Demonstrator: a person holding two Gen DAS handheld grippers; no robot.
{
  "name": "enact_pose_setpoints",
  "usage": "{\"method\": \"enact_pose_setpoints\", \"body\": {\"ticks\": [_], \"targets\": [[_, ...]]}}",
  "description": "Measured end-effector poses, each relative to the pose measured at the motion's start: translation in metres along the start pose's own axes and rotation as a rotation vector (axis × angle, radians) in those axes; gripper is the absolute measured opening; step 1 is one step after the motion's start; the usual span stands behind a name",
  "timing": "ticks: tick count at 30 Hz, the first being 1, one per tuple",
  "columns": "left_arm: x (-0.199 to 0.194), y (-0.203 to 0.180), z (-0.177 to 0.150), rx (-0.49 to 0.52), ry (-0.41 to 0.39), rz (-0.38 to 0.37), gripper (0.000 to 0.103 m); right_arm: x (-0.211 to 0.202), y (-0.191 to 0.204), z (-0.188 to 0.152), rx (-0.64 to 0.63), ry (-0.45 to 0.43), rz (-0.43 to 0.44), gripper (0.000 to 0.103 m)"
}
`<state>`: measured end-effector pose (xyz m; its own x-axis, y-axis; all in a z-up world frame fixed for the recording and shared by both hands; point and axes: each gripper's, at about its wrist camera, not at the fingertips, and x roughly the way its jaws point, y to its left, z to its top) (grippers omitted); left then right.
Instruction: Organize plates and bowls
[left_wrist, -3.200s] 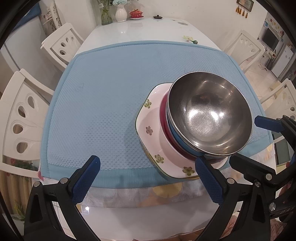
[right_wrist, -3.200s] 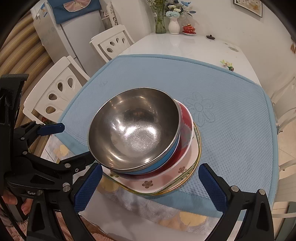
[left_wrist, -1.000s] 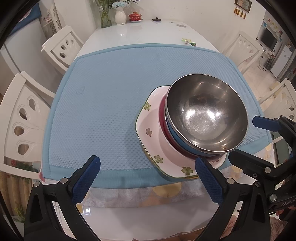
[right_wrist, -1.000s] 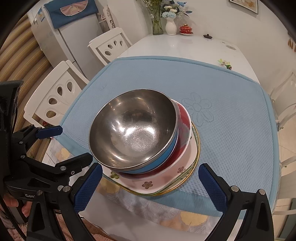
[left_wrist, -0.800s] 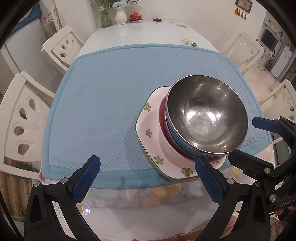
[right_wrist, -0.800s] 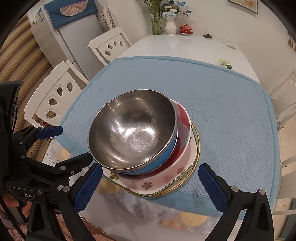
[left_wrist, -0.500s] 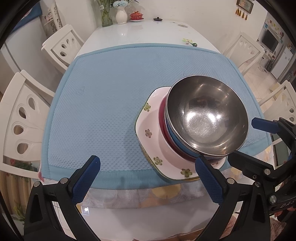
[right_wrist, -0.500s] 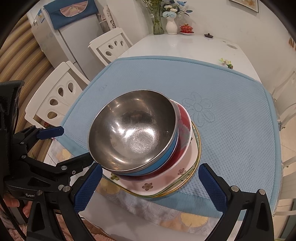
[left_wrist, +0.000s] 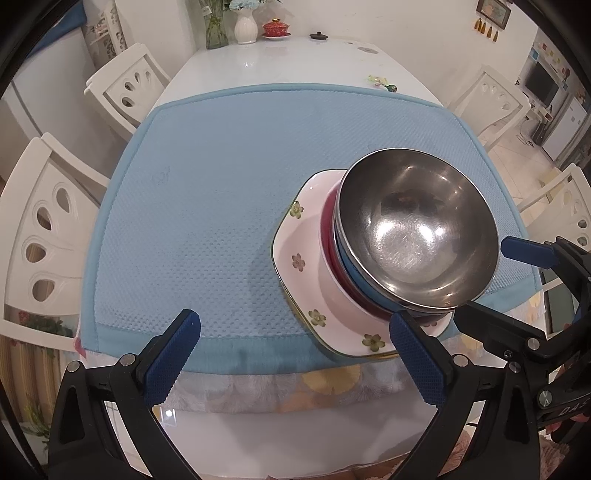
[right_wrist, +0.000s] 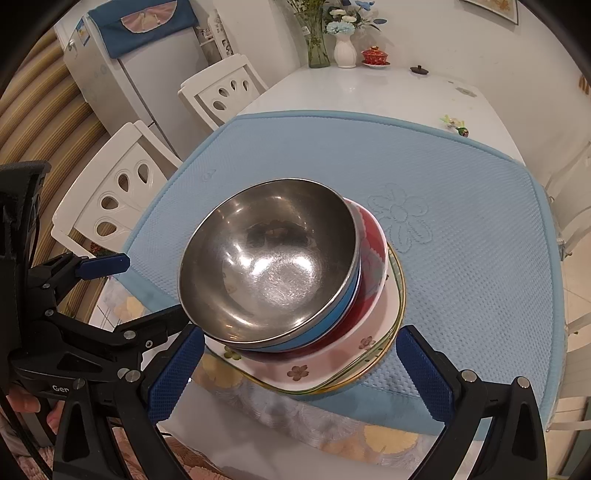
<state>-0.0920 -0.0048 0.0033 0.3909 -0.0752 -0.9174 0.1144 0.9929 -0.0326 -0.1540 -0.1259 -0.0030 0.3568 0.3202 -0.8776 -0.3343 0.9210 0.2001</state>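
- Left gripper (left_wrist: 295, 363): we held it wide open and empty at the near edge of the table (left_wrist: 280, 59), its blue pads (left_wrist: 171, 356) well apart and gripping nothing.
- Right gripper (right_wrist: 299, 373): we held it equally wide open and empty, with one pad on either side of the stack's near edge — neither pad touched the dishes.
- Each gripper appeared in the other's view: the left one at the left edge of the right wrist view, the right one at the right edge of the left wrist view.
- Stack location: all dishes sat in one nested pile on the blue mat (left_wrist: 207, 206), at its near edge and toward the right side as seen from the left wrist.
- Stack order, top to bottom:
  - steel bowl (right_wrist: 269, 262), upright and empty;
  - blue bowl (right_wrist: 332, 321), visible only as a rim band beneath the steel one;
  - red bowl (right_wrist: 373, 258), nested under the blue one;
  - floral plate (left_wrist: 306, 254), pink-white with small flowers and a gilt rim, carrying the bowls.
- The plate's near corner overhung the mat border, above the patterned cloth (right_wrist: 295, 413) beneath.
- Far end of the table: a white vase (left_wrist: 245, 27) and a red lidded cup (left_wrist: 276, 27) stood well apart from the stack.
- White chairs (left_wrist: 40, 229) stood along the table's sides.
- We could see fingers (right_wrist: 22, 400) on the left gripper's handle in the right wrist view.
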Motion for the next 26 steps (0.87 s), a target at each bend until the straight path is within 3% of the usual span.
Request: {"method": "enact_pose_setpoints", "body": {"ticks": [26], "targets": [[-0.001, 0.013, -0.003, -0.019, -0.007, -0.024, 0.102, -0.001, -0.003, -0.002, 0.014, 0.002, -0.012, 0.103]]}}
